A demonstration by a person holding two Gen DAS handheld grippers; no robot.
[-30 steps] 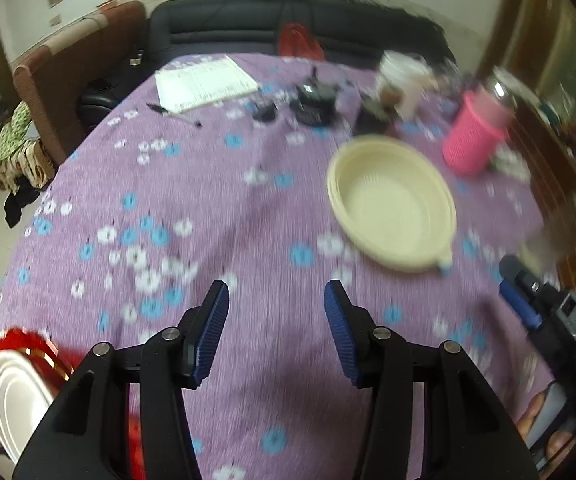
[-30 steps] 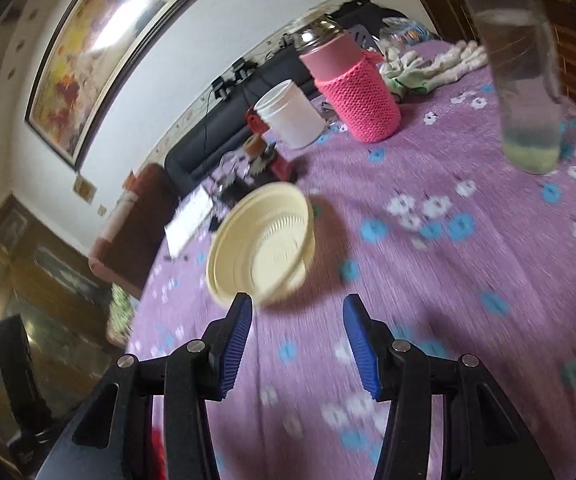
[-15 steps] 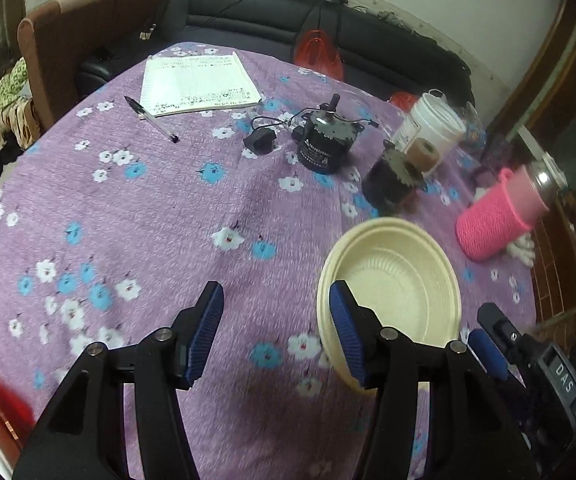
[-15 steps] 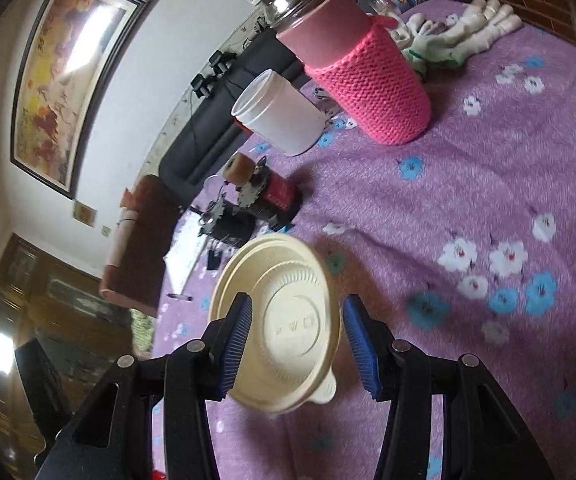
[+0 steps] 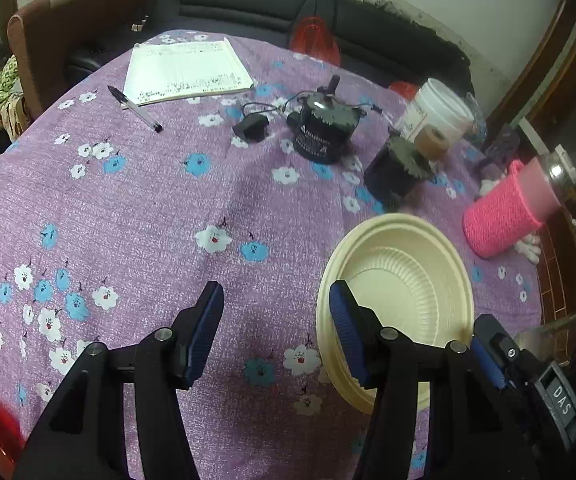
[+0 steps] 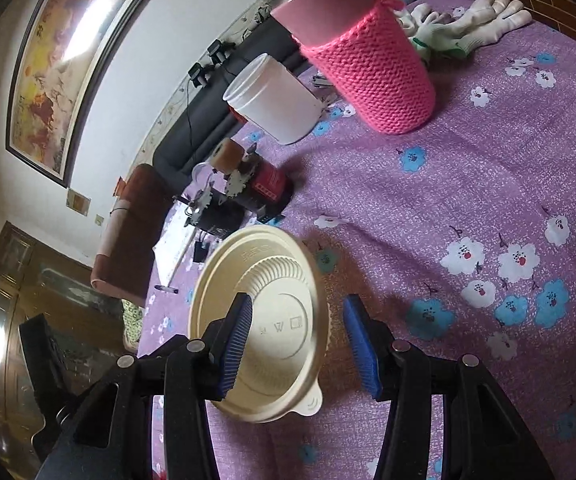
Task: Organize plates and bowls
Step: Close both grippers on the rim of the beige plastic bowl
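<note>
Clearly little is done yet: the cream bowl (image 5: pixel 402 292) sits loose on the table (image 5: pixel 136 216), not stacked. Right tongs (image 6: pixel 298 342) straddle its rim without gripping; left tongs (image 5: pixel 276 330) gape empty beside it.

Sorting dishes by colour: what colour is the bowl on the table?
Pale cream-yellow bowl; shows best in the left wrist view.
</note>
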